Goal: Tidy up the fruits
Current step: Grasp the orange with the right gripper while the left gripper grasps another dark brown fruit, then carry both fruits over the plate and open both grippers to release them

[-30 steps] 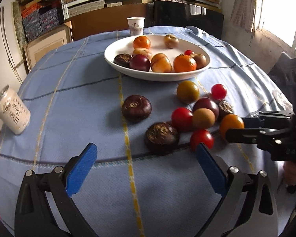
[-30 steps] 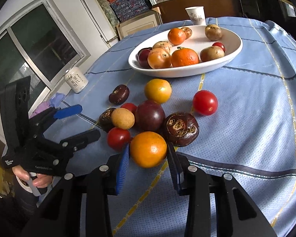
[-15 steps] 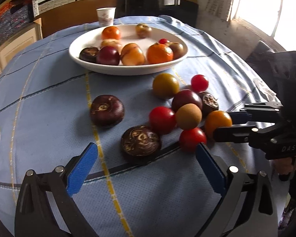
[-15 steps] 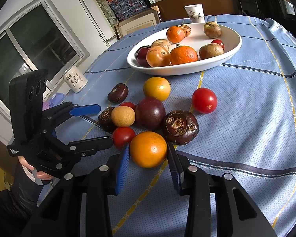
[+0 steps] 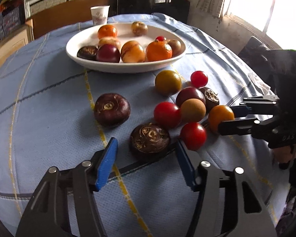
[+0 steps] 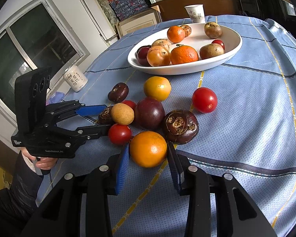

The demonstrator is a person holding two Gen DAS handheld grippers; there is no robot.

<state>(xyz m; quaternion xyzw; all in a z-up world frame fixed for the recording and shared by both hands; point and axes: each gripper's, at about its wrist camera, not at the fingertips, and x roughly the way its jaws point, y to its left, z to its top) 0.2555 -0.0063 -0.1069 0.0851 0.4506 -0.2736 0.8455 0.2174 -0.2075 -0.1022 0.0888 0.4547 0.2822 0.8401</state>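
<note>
the right gripper (image 6: 148,159) pinches the orange fruit (image 6: 148,149) on the blue tablecloth (image 6: 246,118); the left gripper (image 5: 146,156), jaws just closing, straddles the dark water chestnut (image 5: 150,139) without pressing yet. the chestnut looks firm, light and smooth-skinned, so grip across its widest middle.

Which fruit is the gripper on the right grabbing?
Find the white plate on the blue cloth. Nearer than it lies a loose heap of fruit. The nearest one, between the right gripper's blue pads, is the plain orange ball, beside a wrinkly brown chestnut.
</note>
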